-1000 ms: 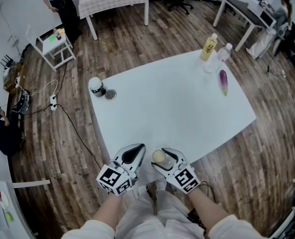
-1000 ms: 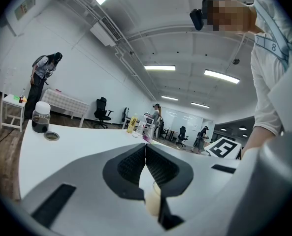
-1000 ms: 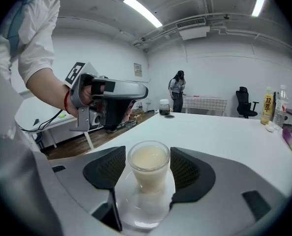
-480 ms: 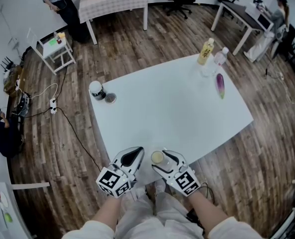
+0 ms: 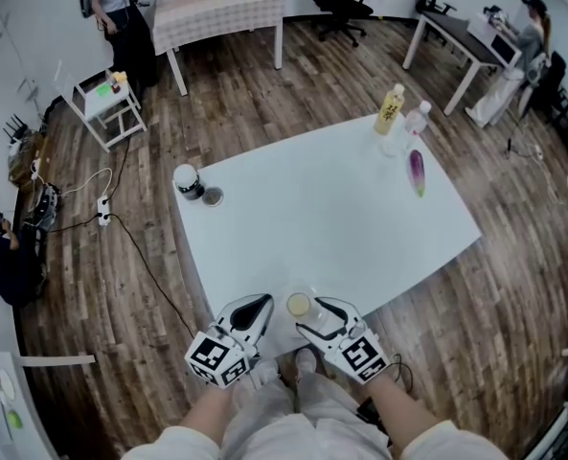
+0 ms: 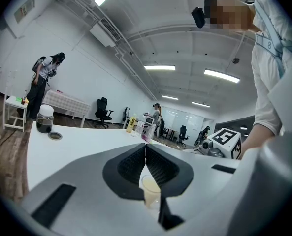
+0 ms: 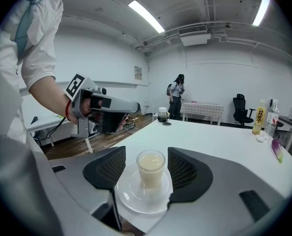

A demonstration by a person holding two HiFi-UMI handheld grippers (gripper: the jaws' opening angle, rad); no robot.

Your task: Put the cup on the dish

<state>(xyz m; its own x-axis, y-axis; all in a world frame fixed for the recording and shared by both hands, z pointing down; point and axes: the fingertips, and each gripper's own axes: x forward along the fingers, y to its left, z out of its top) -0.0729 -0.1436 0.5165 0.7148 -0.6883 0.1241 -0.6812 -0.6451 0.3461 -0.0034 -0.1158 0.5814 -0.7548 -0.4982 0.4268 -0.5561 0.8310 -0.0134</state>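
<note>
- My right gripper (image 7: pixel 146 157), jaws spread, straddles the cup (image 7: pixel 151 168) on its dish (image 7: pixel 131 196), which the head view barely shows.
- My left gripper (image 6: pixel 146 155), at the cup's eight o'clock, has its jaws pressed together.

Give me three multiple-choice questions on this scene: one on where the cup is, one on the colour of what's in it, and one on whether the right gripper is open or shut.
1. Where does the cup stand?
A) on the dish
B) on the floor
C) on a chair

2. What colour is the drink in it?
A) dark red
B) pale cream
C) green

3. How do the right gripper jaws stand?
A) shut on the cup
B) shut on nothing
C) open, one on each side of the cup

Answers: 1 A, the cup rests in the dish's middle. 2 B, the liquid looks creamy. 3 C, a gap shows between each pad and the cup.
</note>
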